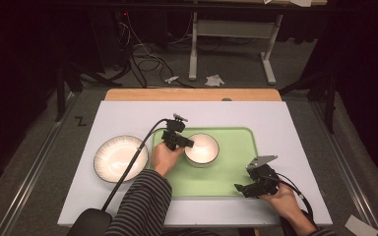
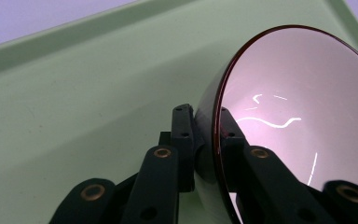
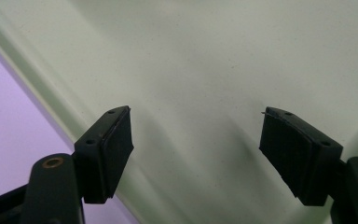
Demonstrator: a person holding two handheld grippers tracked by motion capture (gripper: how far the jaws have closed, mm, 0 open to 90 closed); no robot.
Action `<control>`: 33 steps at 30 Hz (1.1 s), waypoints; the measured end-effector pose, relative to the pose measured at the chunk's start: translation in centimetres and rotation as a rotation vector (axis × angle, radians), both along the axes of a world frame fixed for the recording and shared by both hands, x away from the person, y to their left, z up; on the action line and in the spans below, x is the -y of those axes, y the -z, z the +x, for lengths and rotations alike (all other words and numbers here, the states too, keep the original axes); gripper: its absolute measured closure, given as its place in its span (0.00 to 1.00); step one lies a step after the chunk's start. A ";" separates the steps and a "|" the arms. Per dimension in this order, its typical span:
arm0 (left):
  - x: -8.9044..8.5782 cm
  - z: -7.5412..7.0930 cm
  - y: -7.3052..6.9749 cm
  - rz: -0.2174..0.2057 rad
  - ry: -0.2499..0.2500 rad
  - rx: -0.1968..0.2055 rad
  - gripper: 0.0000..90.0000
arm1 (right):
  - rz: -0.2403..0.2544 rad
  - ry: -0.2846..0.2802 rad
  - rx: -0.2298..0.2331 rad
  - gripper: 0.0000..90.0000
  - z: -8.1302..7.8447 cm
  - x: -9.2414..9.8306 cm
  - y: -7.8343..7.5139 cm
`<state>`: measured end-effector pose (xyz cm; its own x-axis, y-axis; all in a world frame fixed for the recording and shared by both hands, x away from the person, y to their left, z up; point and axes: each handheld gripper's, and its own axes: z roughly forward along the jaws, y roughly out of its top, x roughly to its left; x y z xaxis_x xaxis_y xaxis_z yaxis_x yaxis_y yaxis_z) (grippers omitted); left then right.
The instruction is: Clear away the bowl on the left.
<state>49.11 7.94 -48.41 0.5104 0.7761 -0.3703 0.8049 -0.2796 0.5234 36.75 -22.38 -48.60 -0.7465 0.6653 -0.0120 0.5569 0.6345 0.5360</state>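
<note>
Two bowls on the bench [image 1: 128, 110], one tray, two tools. Bowl count: one small bowl [image 1: 202, 149] sits on the green tray [image 1: 236, 167], toward its left half; one wider ribbed bowl [image 1: 120, 158] sits on the white bench surface just left of the tray, apart from it. My left tool [image 1: 186, 143] is on the small bowl's left rim, and in the left gripper view the left tool [image 2: 206, 140] has its jaws pinching that rim, one jaw outside the wall and one inside, pads pressed onto it. The small bowl [image 2: 298, 112] has a dark rim line and a glossy pale inside; there it looks tilted against the tray floor [image 2: 84, 102], though the camera's own angle may account for that. My right tool [image 1: 239, 188] is at the tray's near right edge, low over it, held in my right hand [image 1: 283, 199]. In the right gripper view the right tool [image 3: 196, 140] has its jaws spread wide with nothing between them, only bare tray [image 3: 214, 56] beneath and the tray edge running past the left jaw. One cable [image 1: 128, 172] trails from the left tool back across the wider bowl.
</note>
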 end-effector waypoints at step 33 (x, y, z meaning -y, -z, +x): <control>-3.9 -3.1 -3.3 -0.005 0.014 0.099 0.53 | 0.001 0.004 -0.011 0.30 0.0 -0.1 0.1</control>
<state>46.02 11.85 -45.10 0.5551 0.7672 -0.3214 0.7455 -0.2874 0.6014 36.79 -22.29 -48.72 -0.7440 0.6682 -0.0036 0.5650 0.6320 0.5304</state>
